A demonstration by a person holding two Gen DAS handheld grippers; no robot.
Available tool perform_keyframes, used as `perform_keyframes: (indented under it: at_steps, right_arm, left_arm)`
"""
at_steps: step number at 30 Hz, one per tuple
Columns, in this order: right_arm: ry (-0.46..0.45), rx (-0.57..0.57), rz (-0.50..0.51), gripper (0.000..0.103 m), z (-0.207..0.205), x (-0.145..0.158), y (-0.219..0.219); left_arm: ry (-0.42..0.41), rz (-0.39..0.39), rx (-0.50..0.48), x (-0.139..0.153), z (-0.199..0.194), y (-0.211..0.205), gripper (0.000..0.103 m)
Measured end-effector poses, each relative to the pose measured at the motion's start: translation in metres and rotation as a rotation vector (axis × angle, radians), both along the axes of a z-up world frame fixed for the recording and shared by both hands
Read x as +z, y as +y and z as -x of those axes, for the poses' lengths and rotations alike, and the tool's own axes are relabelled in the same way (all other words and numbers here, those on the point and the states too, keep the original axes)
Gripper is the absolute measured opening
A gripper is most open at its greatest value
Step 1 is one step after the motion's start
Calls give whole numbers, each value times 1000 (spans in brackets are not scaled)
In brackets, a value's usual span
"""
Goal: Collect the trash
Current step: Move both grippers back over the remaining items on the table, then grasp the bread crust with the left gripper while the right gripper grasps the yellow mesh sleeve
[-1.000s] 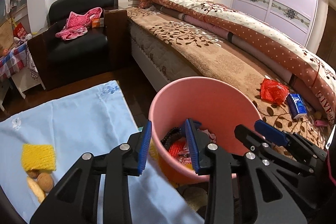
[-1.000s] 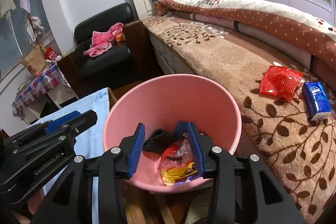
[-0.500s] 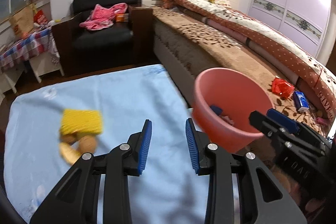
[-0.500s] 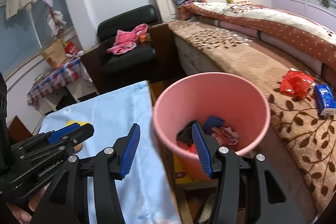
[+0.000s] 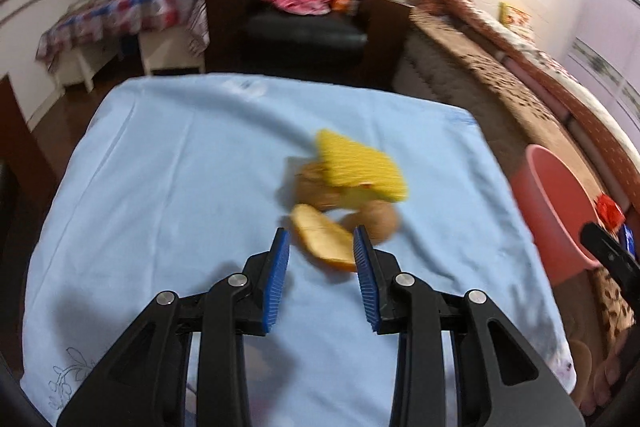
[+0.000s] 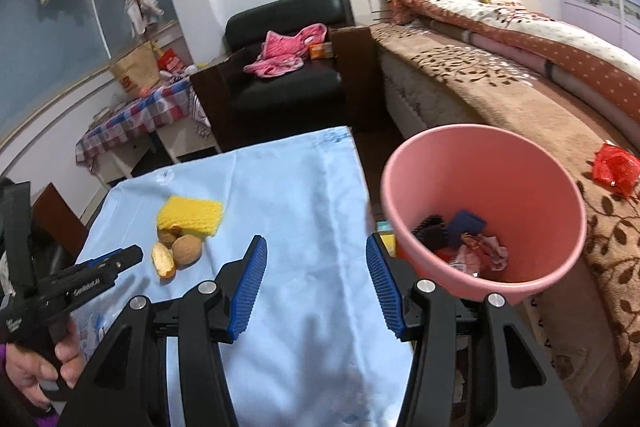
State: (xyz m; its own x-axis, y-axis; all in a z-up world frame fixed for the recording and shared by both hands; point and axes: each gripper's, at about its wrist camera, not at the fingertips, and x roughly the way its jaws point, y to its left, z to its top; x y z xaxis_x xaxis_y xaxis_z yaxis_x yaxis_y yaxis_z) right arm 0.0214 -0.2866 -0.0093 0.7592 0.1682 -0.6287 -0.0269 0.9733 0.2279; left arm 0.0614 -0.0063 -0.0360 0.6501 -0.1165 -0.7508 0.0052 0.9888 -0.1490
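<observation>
The left gripper [image 5: 321,249], fingers spread and empty, hovered at an orange peel [image 5: 320,238] on the blue cloth [image 5: 180,179]; the right gripper [image 6: 316,259] gaped wide beside the pink bin [image 6: 520,167].

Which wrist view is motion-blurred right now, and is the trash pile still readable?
Left wrist: smeared, yellow foam net and orange peel streaked but recognisable; left gripper itself crisp. Right wrist: sharp, pink bin contents clear, fisheye bending at edges.
</observation>
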Motion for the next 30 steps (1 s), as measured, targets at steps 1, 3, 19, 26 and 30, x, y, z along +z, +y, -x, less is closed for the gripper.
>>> perform_keyframes:
  at_steps: [1,3,19,26,30]
  right_arm:
    - [6,6,0,51,-3,-2,2]
    - [18,21,1,51,-8,-6,8]
    - [70,98,10,51,-47,-23,40]
    - [58,219,17,51,-61,-21,80]
    - [40,325,37,51,-68,-17,115]
  left_arm:
    - [7,10,6,-1,-4,2,33]
    - [14,28,11,-5,-12,5,33]
    - [30,15,-18,-30,-35,-7,8]
    - [-10,28,8,-14,-23,15,5]
    - [-25,48,23,-4,-15,31,5]
